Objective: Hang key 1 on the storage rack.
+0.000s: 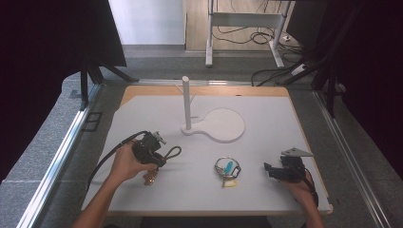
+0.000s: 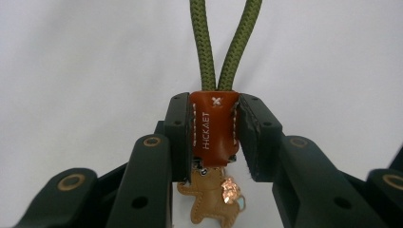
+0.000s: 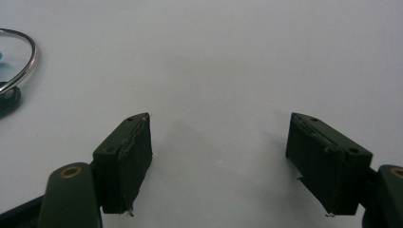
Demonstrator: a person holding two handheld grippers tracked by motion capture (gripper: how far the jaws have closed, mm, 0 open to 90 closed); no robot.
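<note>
My left gripper [image 2: 215,111] is shut on the brown leather tab [image 2: 214,137] of a keychain. Its olive green cord loop [image 2: 223,42] runs out ahead of the jaws, and a tan bear charm [image 2: 214,199] hangs under them. In the high view the left gripper [image 1: 160,156] is a little above the white board at the left, with the cord loop [image 1: 173,153] pointing right and the charm [image 1: 151,179] dangling. My right gripper [image 3: 218,137] stands open over bare board, also seen at the right [image 1: 268,170].
A metal key ring [image 1: 227,168] with a teal piece lies between the two grippers, its rim [image 3: 26,57] at the left edge of the right gripper view. A white post [image 1: 187,102] on a round base [image 1: 223,126] stands mid-board.
</note>
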